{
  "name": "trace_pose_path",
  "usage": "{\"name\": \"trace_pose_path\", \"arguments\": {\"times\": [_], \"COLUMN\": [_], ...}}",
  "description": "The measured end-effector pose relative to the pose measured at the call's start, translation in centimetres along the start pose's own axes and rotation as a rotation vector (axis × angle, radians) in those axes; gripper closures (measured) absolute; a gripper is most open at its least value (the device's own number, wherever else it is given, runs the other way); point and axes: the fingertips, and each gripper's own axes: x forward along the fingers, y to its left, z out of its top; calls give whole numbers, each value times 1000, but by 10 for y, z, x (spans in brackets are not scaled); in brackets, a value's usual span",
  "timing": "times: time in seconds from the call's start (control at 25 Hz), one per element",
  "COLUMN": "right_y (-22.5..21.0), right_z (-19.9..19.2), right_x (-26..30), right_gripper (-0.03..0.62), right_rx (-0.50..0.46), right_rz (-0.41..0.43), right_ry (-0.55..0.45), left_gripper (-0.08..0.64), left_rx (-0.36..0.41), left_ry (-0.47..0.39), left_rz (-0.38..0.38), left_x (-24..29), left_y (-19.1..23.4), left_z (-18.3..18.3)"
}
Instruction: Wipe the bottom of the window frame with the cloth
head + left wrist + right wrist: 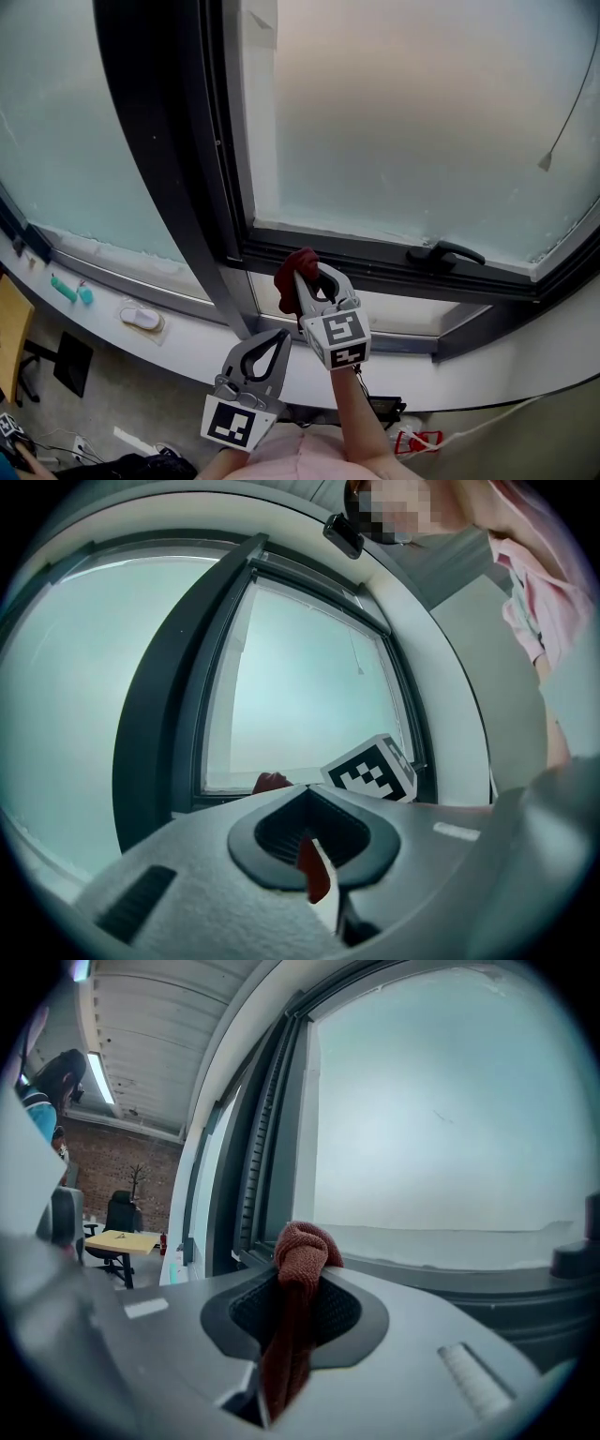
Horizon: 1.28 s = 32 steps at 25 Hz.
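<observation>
I hold the cloth (pixel 291 273) clamped in the right gripper's (pixel 312 281) jaws by the window frame's (pixel 375 259) bottom, the left gripper's (pixel 277 338) jaws together and empty; next, I judge, press and sweep along.

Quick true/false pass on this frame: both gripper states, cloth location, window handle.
1. The right hand-held gripper is shut on a dark red knitted cloth. True.
2. The cloth is up at the top of the dark window frame. False: it is by the bottom rail.
3. In the head view, the black window handle lies right of the cloth. True.
4. The left hand-held gripper has its jaws wide apart. False: they are together, and it sits below the right one.
</observation>
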Motion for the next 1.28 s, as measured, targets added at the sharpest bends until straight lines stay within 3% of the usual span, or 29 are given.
{"name": "trace_pose_path", "arguments": {"times": [0.52, 1.28], "right_y": [-56, -127], "right_z": [-11, -22], "right_x": [-51, -116], "right_gripper": [522, 520], "right_rx": [-6, 41], "right_rz": [-94, -218], "right_ry": [31, 0], "left_gripper": [561, 561], "left_rx": [-9, -45], "left_ry": [-6, -11], "left_rz": [-112, -248], "left_x": [29, 69], "left_y": [-50, -116], "left_z": [-2, -9]}}
